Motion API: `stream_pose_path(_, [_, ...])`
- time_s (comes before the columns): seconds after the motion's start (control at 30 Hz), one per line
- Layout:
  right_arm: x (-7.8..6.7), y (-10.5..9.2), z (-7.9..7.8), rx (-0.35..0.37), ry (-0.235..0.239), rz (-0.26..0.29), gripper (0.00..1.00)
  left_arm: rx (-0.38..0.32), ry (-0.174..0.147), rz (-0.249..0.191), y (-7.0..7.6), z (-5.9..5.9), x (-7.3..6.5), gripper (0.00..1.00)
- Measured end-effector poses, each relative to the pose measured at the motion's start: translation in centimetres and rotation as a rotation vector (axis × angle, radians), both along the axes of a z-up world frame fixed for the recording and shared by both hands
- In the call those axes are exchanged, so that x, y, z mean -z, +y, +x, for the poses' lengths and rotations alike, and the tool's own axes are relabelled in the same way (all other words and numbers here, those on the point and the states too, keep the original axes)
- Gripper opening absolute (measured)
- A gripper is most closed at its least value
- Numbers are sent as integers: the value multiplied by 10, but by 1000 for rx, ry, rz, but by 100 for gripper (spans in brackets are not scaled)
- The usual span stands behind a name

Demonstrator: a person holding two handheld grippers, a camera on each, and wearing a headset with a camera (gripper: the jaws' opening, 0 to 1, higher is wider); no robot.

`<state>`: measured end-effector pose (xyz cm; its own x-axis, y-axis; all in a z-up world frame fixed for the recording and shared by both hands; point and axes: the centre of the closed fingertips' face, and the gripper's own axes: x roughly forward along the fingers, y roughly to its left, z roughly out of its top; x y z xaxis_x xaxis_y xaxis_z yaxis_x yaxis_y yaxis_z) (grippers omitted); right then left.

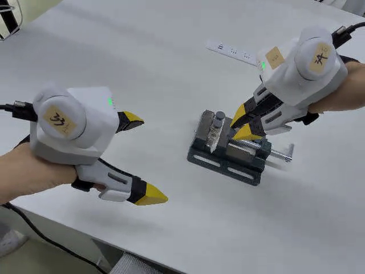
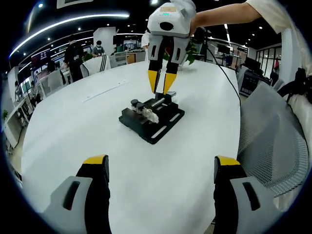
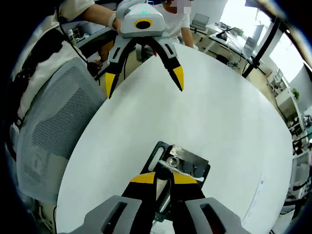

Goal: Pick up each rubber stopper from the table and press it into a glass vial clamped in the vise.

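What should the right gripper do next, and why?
Probably shift the right gripper a little toward the vials in the vise: its nearly closed jaws sit above the screw side, beside the two dark stoppers. I can't tell whether it holds a stopper.

Worktop (image 1: pixel 137 51): white, matt, with a curved rim. Power strip (image 1: pixel 231 51): white, flat, lying on the far part of the worktop. Mesh-backed chair (image 2: pixel 270 141): grey, standing just beside the worktop's rim. Ceiling light strips (image 2: pixel 73 20): long and bright, overhead in an open office. People (image 2: pixel 73 61): standing in the background beyond the worktop, too small for detail. Desks with screens (image 3: pixel 219 31): farther off. White shelving (image 3: pixel 284 100): off to one side, carrying a small green plant (image 3: pixel 296 92).
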<state>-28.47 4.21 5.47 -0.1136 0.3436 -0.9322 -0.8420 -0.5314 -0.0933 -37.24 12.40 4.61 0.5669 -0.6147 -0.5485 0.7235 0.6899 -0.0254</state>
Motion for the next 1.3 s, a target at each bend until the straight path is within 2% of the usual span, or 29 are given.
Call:
stream_pose_path(0.07, [1, 3, 1, -30, -19, -9, 5, 2, 10, -4, 0, -1, 2, 88])
stream_pose_path(0.33, [8, 13, 9, -192, -106, -58, 5, 0, 16, -9, 1, -1, 4, 88])
stream_pose_path(0.57, [12, 16, 4, -274, -126, -73, 5, -12, 20, -21, 2, -2, 7, 87])
stream_pose_path(0.87, [17, 14, 1, -314, -133, -110, 5, -21, 26, -34, 5, -3, 11, 86])
stream_pose_path(1.3, [22, 19, 7, -297, -135, -139, 5, -26, 34, -44, 5, -6, 14, 85])
